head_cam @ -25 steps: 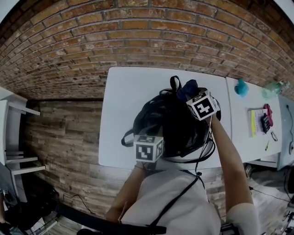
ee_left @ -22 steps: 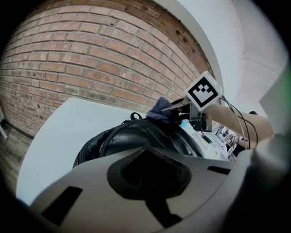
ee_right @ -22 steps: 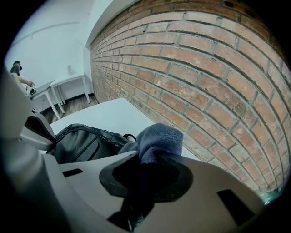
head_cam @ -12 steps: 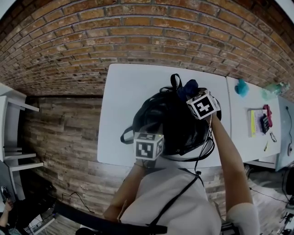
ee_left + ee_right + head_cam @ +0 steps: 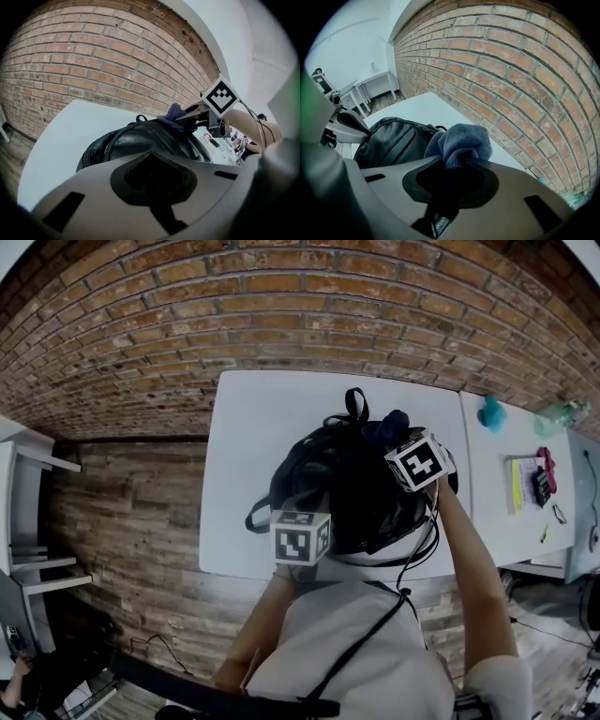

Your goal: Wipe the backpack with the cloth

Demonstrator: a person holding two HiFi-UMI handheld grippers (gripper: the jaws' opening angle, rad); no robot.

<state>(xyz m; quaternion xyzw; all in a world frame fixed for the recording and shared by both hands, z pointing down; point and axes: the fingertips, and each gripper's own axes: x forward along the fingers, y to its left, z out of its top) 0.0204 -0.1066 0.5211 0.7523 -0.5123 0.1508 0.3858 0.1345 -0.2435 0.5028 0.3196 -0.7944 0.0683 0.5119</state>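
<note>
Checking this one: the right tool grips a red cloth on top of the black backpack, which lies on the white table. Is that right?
Not quite. The cloth is dark blue, not red; the right gripper view shows it plainly. The rest stands: the right tool grips it on top of the black backpack, which lies on the white table.

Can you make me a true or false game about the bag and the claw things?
1. The right claw is pinching a blue cloth. True.
2. The backpack is red. False: it is black.
3. The backpack lies on a white table. True.
4. The wall behind the table is painted green. False: it is bare brown brick.
</note>
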